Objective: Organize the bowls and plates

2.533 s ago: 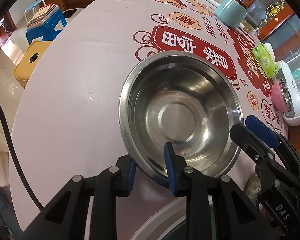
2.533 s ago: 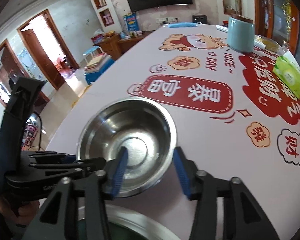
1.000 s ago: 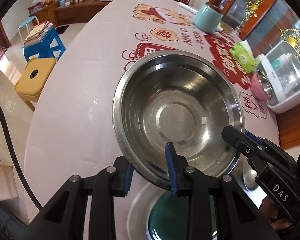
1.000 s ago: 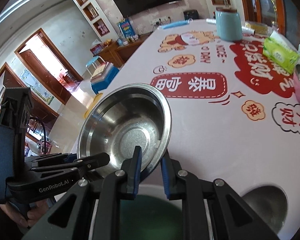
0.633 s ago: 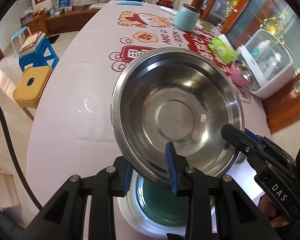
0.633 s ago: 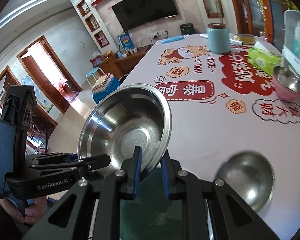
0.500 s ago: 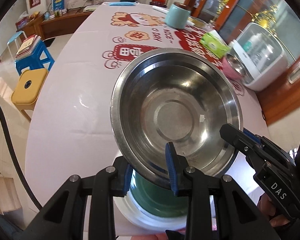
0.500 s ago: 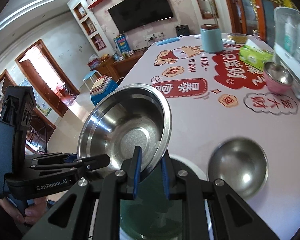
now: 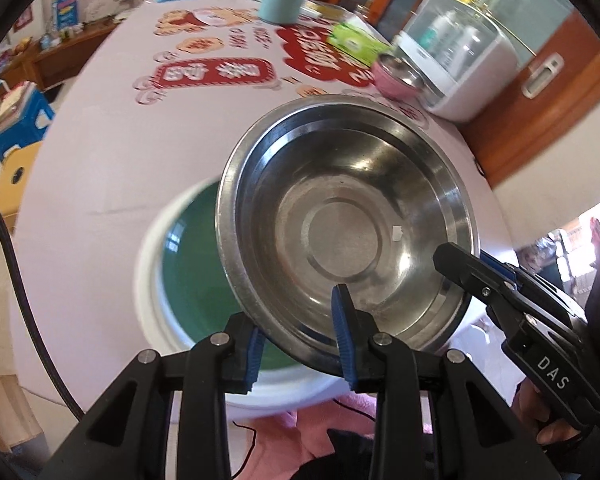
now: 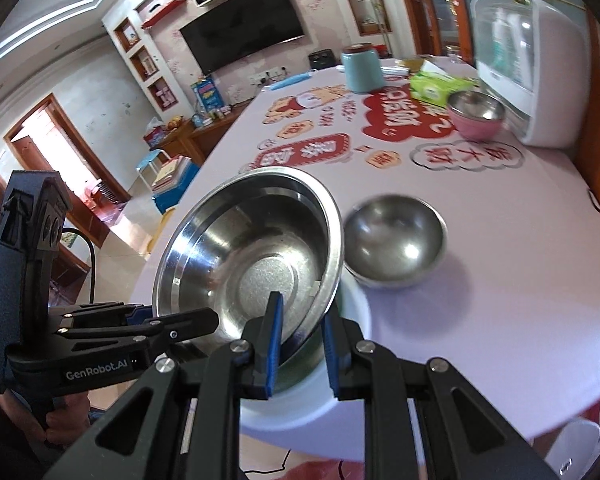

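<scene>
We hang above the near edge of the table (image 10: pixel 480 300), and the largest thing under us there is the white plate (image 9: pixel 152 240) with its green centre, lying flat and partly covered from our view. Over it, offset toward its right side in the left wrist view, we carry the large steel bowl (image 9: pixel 340 216), clear of the plate and tilted, mouth facing us. Round as it is, it has no long axis to line up; what the coming move turns on, we judge, is centring it over the plate (a small steel bowl (image 10: pixel 396 248) sits just beside, to the right). Both arms share the load: our left gripper (image 9: pixel 300 340) pinches the bowl's near rim, one pad inside and one outside, and our right gripper (image 10: pixel 300 344) pinches the rim on the right side likewise.
</scene>
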A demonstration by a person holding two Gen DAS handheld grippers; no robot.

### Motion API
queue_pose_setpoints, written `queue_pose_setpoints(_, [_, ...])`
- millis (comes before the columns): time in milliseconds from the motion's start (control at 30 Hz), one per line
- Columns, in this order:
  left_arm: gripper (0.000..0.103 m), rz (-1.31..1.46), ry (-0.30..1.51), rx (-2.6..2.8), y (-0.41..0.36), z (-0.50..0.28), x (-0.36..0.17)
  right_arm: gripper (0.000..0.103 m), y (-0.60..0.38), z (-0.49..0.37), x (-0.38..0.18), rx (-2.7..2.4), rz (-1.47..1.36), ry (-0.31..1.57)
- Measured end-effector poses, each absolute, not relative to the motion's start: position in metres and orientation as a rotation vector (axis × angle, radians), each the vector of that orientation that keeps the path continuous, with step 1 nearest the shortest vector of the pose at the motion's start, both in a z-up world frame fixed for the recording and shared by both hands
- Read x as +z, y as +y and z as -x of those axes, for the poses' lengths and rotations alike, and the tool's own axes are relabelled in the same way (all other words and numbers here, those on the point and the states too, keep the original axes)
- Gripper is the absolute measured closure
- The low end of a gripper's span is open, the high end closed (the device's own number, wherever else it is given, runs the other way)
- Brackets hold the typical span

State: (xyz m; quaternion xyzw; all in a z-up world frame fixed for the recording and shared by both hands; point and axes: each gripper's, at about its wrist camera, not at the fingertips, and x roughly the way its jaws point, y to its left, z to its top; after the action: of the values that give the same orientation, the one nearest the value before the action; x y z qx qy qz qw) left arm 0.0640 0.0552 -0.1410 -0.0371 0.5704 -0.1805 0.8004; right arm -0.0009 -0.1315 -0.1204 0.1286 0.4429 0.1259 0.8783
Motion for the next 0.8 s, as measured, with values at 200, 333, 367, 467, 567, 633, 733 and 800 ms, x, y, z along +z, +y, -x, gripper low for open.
queue_pose_setpoints(200, [0.073,0.061,1.254,-0.459,0.027,-0.051,-0.147,0.085,-0.157,0.026,-0.121,0.215,-0.26,0.925])
queue_pose_setpoints(333, [0.073,0.028,1.272,-0.506,0.003,-0.048,-0.15,0.084,-0.175,0.039,-0.12,0.191,-0.253,0.928])
queue_pose_setpoints(367, [0.073,0.017,1.275,-0.514,-0.003,-0.045,-0.149,0.084,-0.18,0.041,-0.12,0.189,-0.251,0.932])
queue_pose_setpoints(467, [0.072,-0.022,1.29,-0.54,-0.023,-0.044,-0.152,0.084,-0.196,0.048,-0.122,0.187,-0.237,0.948])
queue_pose_setpoints(567, [0.072,-0.041,1.31,-0.564,-0.045,-0.042,-0.155,0.083,-0.211,0.054,-0.122,0.178,-0.211,0.962])
queue_pose_setpoints(633, [0.072,-0.052,1.328,-0.576,-0.061,-0.043,-0.158,0.083,-0.223,0.058,-0.122,0.174,-0.196,0.972])
queue_pose_setpoints(733, [0.072,-0.065,1.347,-0.583,-0.083,-0.043,-0.16,0.083,-0.241,0.059,-0.124,0.171,-0.189,0.987])
queue_pose_setpoints(800, [0.071,-0.069,1.353,-0.583,-0.096,-0.043,-0.161,0.082,-0.253,0.057,-0.125,0.17,-0.181,0.998])
